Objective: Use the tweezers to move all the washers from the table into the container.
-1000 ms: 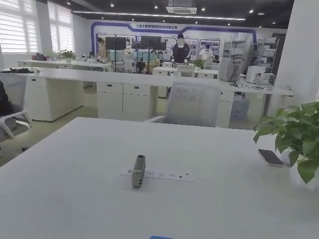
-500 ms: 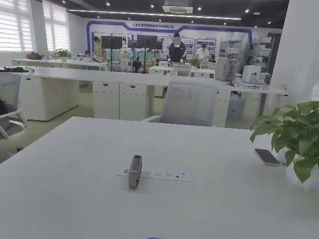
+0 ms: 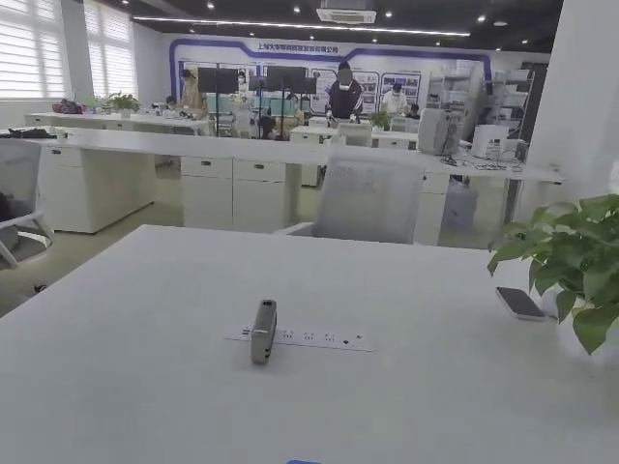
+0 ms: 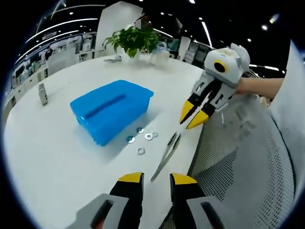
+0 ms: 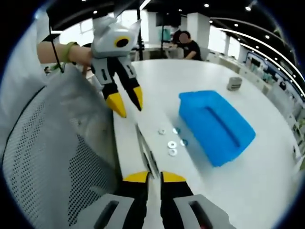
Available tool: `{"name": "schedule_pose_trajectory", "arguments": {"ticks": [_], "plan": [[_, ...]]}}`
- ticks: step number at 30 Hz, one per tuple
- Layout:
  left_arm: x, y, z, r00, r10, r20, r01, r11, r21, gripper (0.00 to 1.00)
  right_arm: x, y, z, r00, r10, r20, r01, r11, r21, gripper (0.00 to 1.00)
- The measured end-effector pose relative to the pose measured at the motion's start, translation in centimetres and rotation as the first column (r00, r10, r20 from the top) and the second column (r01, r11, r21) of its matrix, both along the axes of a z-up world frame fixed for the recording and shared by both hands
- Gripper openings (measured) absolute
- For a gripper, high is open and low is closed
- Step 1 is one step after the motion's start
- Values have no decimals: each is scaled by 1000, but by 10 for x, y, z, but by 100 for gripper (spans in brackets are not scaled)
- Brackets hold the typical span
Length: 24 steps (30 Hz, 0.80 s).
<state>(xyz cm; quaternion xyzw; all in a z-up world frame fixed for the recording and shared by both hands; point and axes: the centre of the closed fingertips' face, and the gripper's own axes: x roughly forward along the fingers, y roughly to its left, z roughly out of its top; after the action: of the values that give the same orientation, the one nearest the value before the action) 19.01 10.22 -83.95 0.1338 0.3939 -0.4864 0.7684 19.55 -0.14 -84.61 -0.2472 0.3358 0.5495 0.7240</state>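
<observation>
A blue plastic container (image 4: 112, 107) (image 5: 217, 124) stands on the white table (image 4: 57, 157); its edge just shows at the bottom of the head view (image 3: 302, 461). Several washers (image 4: 141, 138) (image 5: 172, 143) lie loose beside it, toward the table's near edge. Metal tweezers (image 4: 167, 152) (image 5: 145, 152) lie on the table between the washers and that edge. My left gripper (image 4: 157, 179) (image 5: 127, 101) hovers above the table edge, open and empty. My right gripper (image 5: 155, 177) (image 4: 193, 116) hovers nearby with its jaws nearly together and nothing between them.
A white mesh chair back (image 4: 238, 157) (image 5: 52, 143) sits close under both grippers. Farther out on the table are a small grey device (image 3: 263, 331), a built-in power strip (image 3: 314, 338), a phone (image 3: 520, 303) and a potted plant (image 3: 571, 261). People stand at distant benches.
</observation>
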Motion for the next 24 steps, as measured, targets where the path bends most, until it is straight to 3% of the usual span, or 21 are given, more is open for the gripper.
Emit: {"name": "schedule_pose_trajectory", "arguments": {"ticks": [5,10,12,14,17,20,22,24], "plan": [[-1,-7,-9,999,-37,-31,37,999,18,15,-1,5,-11,999,52,-4,-52,997,-51,8],[-2,-9,-18,995,-98,-21,100,991,85,12,1,7,-19,997,71,-3,-71,994,-77,9],[-1,-10,-21,993,-118,-10,118,987,108,12,2,9,-20,997,77,-2,-77,994,-82,9],[3,-10,-23,987,-160,36,153,978,139,12,2,10,-21,996,88,-1,-88,992,-93,9],[-1,-12,-27,981,-192,36,184,970,156,10,1,11,-24,994,106,1,-105,989,-104,8],[3,-12,-27,972,-224,73,208,961,184,6,0,12,-24,993,120,3,-119,987,-106,8],[7,-11,-27,960,-257,107,230,949,215,2,0,13,-24,992,123,7,-122,987,-105,8],[7,-12,-27,951,-288,117,256,939,229,0,0,15,-23,991,131,13,-129,986,-106,7]]}}
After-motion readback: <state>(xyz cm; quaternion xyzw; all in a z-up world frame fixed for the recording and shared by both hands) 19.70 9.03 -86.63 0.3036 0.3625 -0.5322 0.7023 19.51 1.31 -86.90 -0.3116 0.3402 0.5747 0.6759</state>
